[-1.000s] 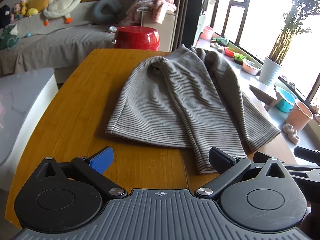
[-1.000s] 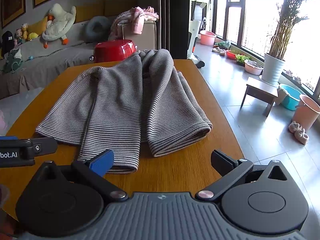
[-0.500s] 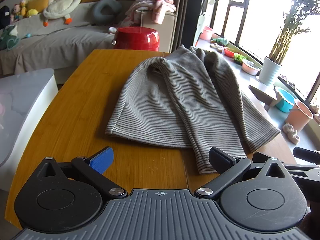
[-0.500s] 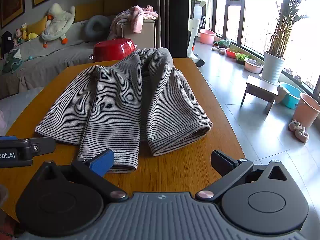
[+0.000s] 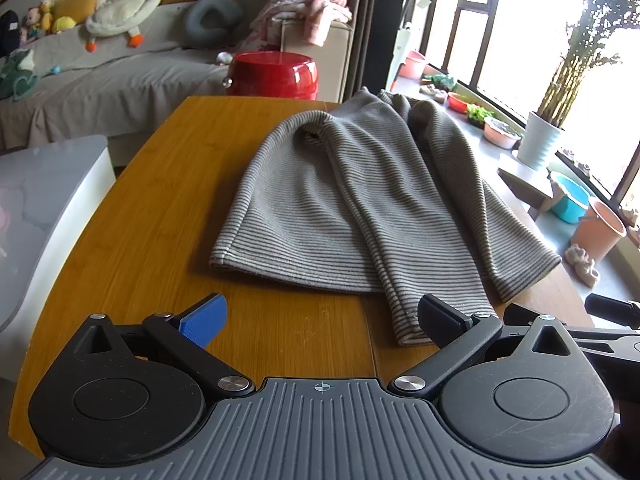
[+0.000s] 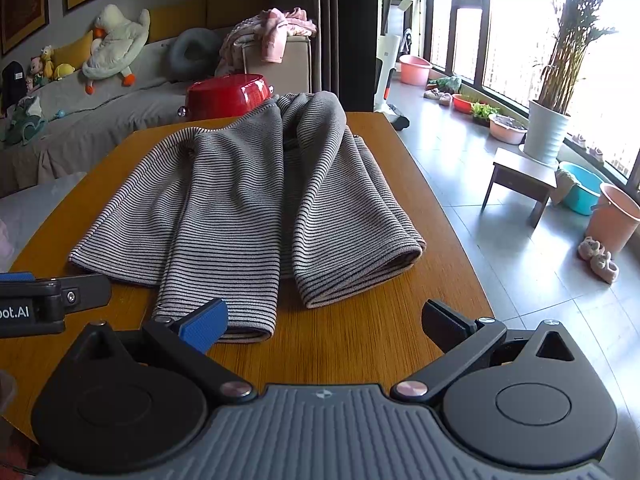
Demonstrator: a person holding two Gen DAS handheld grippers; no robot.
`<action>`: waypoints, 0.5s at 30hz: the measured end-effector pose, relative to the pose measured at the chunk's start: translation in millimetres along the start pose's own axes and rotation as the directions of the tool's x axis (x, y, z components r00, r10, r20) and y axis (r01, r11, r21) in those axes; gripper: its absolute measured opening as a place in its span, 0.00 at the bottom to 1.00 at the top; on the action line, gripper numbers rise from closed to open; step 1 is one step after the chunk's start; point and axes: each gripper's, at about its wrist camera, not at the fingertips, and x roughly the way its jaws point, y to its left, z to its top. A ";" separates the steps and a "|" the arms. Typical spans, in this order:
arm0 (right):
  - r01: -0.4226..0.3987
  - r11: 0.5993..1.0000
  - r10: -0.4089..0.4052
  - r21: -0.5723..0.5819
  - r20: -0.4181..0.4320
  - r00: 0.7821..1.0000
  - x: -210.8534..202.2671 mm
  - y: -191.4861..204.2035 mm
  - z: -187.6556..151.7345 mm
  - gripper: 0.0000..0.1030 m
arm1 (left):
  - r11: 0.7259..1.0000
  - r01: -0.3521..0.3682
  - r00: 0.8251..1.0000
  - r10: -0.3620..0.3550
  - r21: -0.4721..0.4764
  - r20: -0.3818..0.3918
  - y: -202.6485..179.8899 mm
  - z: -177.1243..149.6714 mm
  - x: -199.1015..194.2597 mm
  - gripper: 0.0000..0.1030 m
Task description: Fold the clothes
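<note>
A grey striped garment [image 5: 352,208] lies flat on the wooden table [image 5: 160,208], its two sleeves folded over the body and pointing toward me; it also shows in the right wrist view [image 6: 248,208]. My left gripper [image 5: 322,316] is open and empty, low over the table's near edge, just short of the hem. My right gripper [image 6: 324,320] is open and empty, its blue fingertip [image 6: 204,322] beside the near sleeve cuff [image 6: 240,320]. The left gripper's side [image 6: 48,300] shows at the left of the right wrist view.
A red tub [image 5: 274,74] stands behind the table's far edge. A grey sofa [image 5: 80,80] with plush toys is at the back left, a white-topped unit [image 5: 44,192] at the left. Floor with a stool [image 6: 520,176], buckets and a potted plant [image 6: 548,128] is at the right.
</note>
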 end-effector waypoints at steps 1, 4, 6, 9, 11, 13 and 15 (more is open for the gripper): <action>0.000 1.000 0.000 0.000 -0.001 1.000 0.3 0.0 0.0 1.00 | 1.000 0.000 1.000 0.000 -0.001 0.000 0.1 0.0 0.1 1.00; 0.000 1.000 0.000 0.000 -0.003 1.000 0.8 0.3 -0.6 1.00 | 1.000 0.001 1.000 -0.001 -0.001 -0.002 0.2 -0.7 0.9 1.00; 0.000 1.000 0.000 -0.001 -0.003 1.000 0.9 0.3 -0.6 1.00 | 1.000 0.001 1.000 -0.001 -0.001 -0.002 0.3 -0.7 1.1 1.00; 0.000 1.000 0.000 -0.001 -0.003 1.000 0.8 0.1 -1.2 1.00 | 1.000 0.000 1.000 0.000 -0.001 -0.001 0.2 -1.2 1.3 1.00; -0.001 1.000 0.001 0.000 -0.004 1.000 0.9 0.3 -1.3 1.00 | 1.000 0.000 1.000 0.000 -0.001 -0.001 0.1 -1.3 1.7 1.00; -0.001 1.000 0.001 0.000 -0.005 1.000 0.9 0.1 -1.0 1.00 | 1.000 0.000 1.000 0.000 -0.001 -0.001 0.2 -1.4 1.8 1.00; -0.002 1.000 0.002 0.000 -0.006 1.000 1.0 -0.1 -0.9 1.00 | 1.000 0.000 1.000 0.000 -0.001 -0.002 0.0 -1.1 1.8 1.00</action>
